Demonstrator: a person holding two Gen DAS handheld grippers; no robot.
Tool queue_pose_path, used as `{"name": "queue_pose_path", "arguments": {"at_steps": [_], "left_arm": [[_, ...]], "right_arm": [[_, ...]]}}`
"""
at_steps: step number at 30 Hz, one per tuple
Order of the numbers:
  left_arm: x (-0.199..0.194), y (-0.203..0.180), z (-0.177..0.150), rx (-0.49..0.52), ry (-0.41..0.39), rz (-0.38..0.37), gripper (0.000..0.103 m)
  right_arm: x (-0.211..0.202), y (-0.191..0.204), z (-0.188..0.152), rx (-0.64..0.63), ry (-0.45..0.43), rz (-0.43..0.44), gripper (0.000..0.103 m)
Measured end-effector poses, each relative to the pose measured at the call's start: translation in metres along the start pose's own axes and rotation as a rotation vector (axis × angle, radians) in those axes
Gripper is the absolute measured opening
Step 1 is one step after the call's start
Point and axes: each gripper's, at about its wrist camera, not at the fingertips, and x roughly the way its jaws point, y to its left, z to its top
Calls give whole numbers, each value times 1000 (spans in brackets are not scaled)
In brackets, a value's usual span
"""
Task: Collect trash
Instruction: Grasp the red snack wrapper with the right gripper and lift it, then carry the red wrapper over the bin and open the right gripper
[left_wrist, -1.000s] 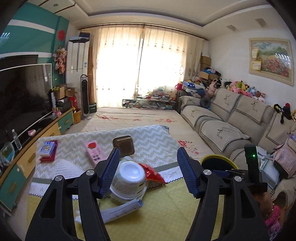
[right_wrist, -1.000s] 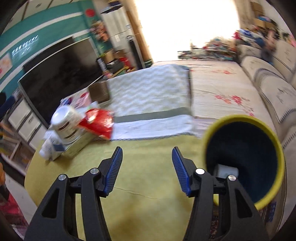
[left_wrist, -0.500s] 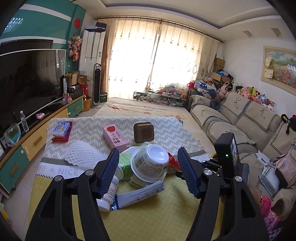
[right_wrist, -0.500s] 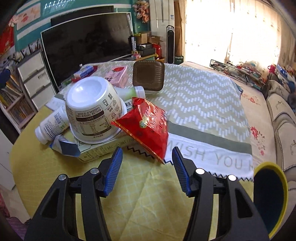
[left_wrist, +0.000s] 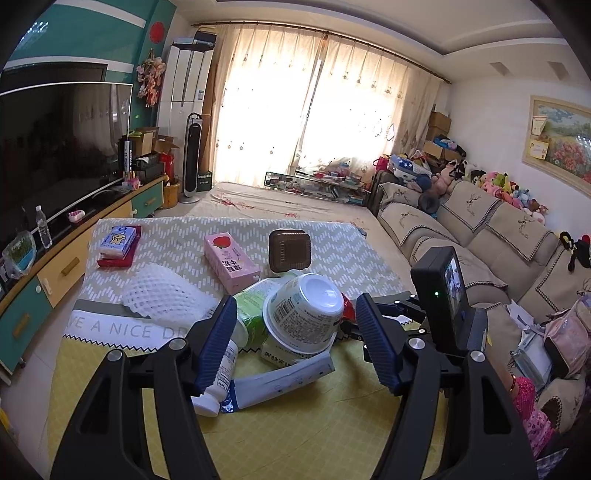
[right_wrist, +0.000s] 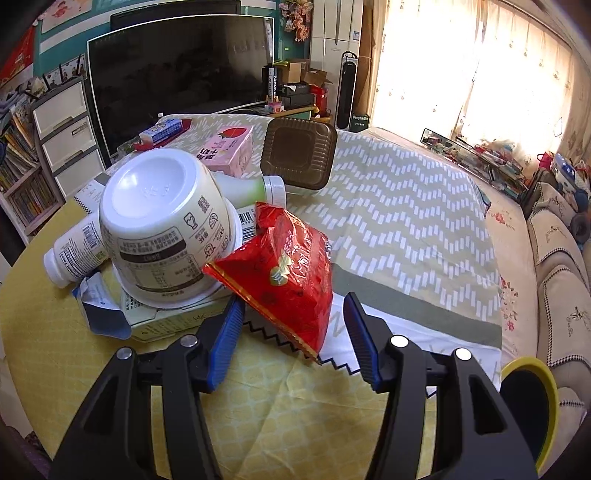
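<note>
Living-room table under a yellow cloth (right_wrist: 288, 413) carried the trash pile. Right gripper (right_wrist: 293, 334) was spread, empty, hanging just in front of the red snack bag (right_wrist: 284, 277), whose near corner poked between the jaws with no pad contact visible. Bag looked light, crinkly and slippery (probably near empty), so the flat sealed edge at that near corner was the best pinch. Left gripper (left_wrist: 297, 345) was also spread and empty, facing the upturned white cup (left_wrist: 304, 312). Cup lay tilted on a carton (right_wrist: 173, 317); thin and stiff but crushable, better taken across the rim or sides. White bottle (right_wrist: 74, 251) lay left of the cup. Yellow-rimmed bin (right_wrist: 532, 402) stood at near right, off the table.
</note>
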Motion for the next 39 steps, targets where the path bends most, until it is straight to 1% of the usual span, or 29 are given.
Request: {"name": "queue_pose_path", "arguments": {"at_steps": [1, 3, 6, 10, 12, 18, 22, 26, 29, 32, 35, 38, 39], "left_arm": [[1, 0, 0, -1, 3, -1, 66], [4, 2, -1, -5, 8, -3, 67], [6, 2, -2, -4, 14, -4, 67], [7, 2, -2, -5, 16, -6, 67], [7, 1, -2, -4, 17, -7, 67], [12, -2, -3, 8, 25, -12, 67], [15, -6, -3, 18, 34, -16, 67], [16, -10, -3, 30, 38, -19, 67], [18, -14, -3, 38, 42, -24, 67], [22, -20, -3, 49, 50, -29, 67], [27, -26, -4, 60, 64, -38, 67], [33, -31, -5, 71, 77, -45, 67], [36, -33, -5, 75, 81, -45, 67]], "right_arm": [[1, -1, 0, -2, 4, 4, 51], [3, -2, 0, 0, 18, 11, 40], [3, -8, -2, 21, 14, -1, 27], [-9, -20, -4, 81, -24, 21, 18], [-16, -26, -6, 116, -39, 36, 11], [-46, -46, -20, 218, -98, 91, 9], [-73, -60, -34, 273, -140, 89, 9], [-104, -91, -58, 361, -186, 12, 9], [-118, -125, -82, 447, -177, -97, 9], [-123, -165, -114, 562, -127, -205, 10], [-119, -192, -141, 637, -73, -287, 10], [-114, -213, -160, 688, -38, -345, 12], [-112, -219, -164, 700, -27, -371, 17]]}}
